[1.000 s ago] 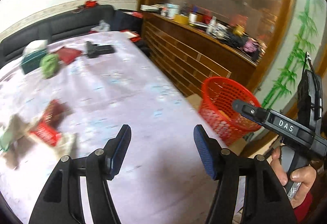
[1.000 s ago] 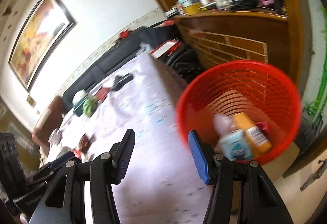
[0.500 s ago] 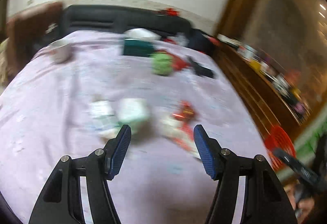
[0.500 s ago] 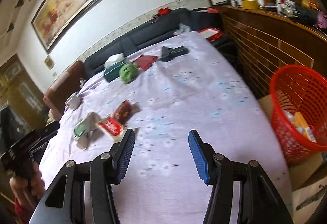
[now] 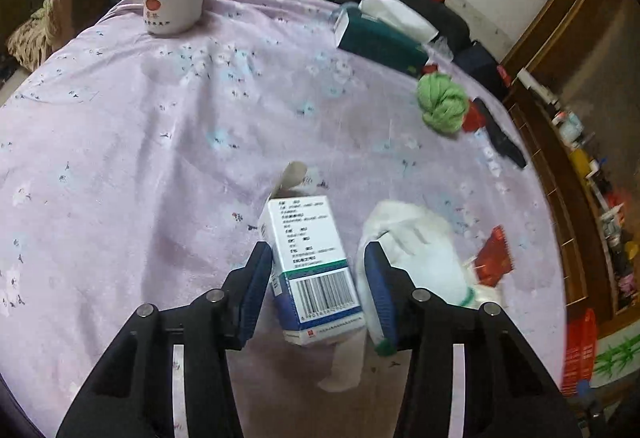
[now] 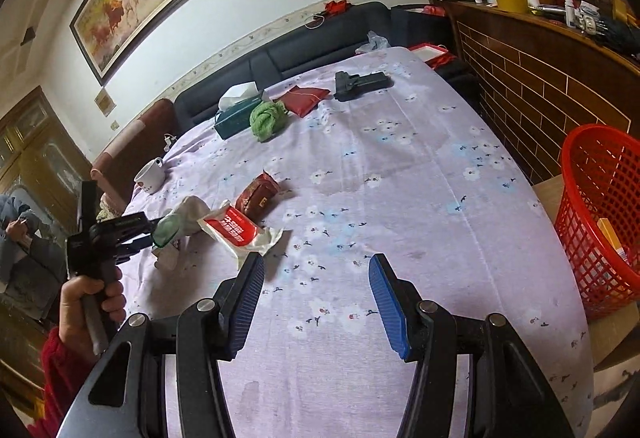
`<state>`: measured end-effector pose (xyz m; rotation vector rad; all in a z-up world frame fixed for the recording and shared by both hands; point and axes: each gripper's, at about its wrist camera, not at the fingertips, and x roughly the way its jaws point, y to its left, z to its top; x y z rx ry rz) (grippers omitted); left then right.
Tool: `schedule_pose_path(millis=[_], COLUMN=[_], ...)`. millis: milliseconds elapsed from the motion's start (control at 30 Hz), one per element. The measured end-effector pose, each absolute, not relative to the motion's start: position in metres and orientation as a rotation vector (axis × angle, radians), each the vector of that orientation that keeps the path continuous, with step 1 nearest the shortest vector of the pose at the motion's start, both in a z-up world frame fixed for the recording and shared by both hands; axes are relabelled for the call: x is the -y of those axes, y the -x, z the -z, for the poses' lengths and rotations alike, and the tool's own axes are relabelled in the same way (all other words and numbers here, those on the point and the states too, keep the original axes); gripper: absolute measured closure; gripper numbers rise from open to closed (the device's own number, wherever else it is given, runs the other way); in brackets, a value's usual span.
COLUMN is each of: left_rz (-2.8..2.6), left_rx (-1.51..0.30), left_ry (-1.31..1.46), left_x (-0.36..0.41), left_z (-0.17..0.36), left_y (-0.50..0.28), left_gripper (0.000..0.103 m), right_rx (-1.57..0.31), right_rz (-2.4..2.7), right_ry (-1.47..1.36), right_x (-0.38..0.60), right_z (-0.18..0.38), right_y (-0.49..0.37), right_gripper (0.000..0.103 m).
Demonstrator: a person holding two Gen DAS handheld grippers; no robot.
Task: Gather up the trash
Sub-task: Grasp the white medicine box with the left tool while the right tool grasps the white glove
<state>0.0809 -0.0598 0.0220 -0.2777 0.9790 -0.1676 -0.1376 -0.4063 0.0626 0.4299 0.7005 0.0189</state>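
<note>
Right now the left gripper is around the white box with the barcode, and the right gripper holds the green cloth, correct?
Not quite. In the right wrist view the right gripper is open and holds nothing; the green cloth lies far across the table. The left gripper is indeed around the white box.

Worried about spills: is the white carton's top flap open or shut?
Open: the white carton between the left gripper fingers has its far-end flap sticking up. Contents cannot be seen.
</note>
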Motion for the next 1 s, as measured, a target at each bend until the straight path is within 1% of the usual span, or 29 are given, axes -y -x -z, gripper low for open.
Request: schedule_pose_path(millis=[33, 67, 167, 367, 533, 800, 1000], left_rz=[0.163, 0.157, 0.157, 0.201, 0.222, 0.243, 0.255], left_rx=[-0.978, -0.976, -0.953, -0.924, -0.899, -0.873, -0.862], left_ry=[0.263, 0.251, 0.224, 0.213, 0.206, 0.236, 0.268], left_x=[0.061, 0.062, 0.058, 0.041, 0.033, 0.024, 0.021], left_z=[-0.019, -0.017, -0.015, -0.020, -0.018, -0.013, -0.011], left_y=[-0.082, -0.081, -0.076, -0.039, -0.016, -0.017, -0.017], left_gripper=[0.057, 0.061, 0.063, 0.063, 0.063, 0.063, 0.063], right_rx=[-0.702, -0.703, -0.709, -0.721, -0.762, -0.844, -0.907], right_rz=[-0.020, -0.020, -0.031, -0.087, -0.171, -0.248, -0.188], right_ry=[-0.431, -0.432, -0.416, -0.349, -0.322, -0.291, -0.299], right_x=[0.406, 0.406, 0.398, 0.361, 0.312, 0.234, 0.215], right_z=[-0.063, -0.063, -0.067, -0.082, -0.089, -0.067, -0.040], right_y=[0.137, 0.137, 0.133, 0.113, 0.071, 0.002, -0.039], right_gripper=[0.044, 0.044, 0.044, 0.044, 0.044, 0.044, 0.044])
